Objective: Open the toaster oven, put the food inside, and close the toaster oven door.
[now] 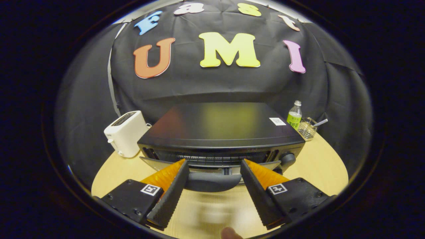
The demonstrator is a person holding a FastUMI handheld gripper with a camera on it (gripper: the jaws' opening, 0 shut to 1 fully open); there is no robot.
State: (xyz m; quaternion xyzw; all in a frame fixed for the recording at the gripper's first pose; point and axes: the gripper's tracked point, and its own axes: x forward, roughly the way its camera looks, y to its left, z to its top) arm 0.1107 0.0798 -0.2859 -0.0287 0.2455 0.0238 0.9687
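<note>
A black toaster oven (219,124) stands on the wooden table (318,166), seen from above its front. Its door (156,163) leans outward at the top, showing a dark gap with the rack behind it. The door's grey handle (212,182) lies between my two fingers. My gripper (214,163) is open, its fingers spread wide on either side of the handle and not pressing on it. A pale blurred patch (215,212) lies on the table nearer than the handle; I cannot tell what it is.
A white toaster (124,132) stands left of the oven. To its right rear are a green-labelled bottle (294,116) and a small wire basket (307,129). A control knob (287,157) sits on the oven's right front. A person's fingertip (230,234) shows below the fingers.
</note>
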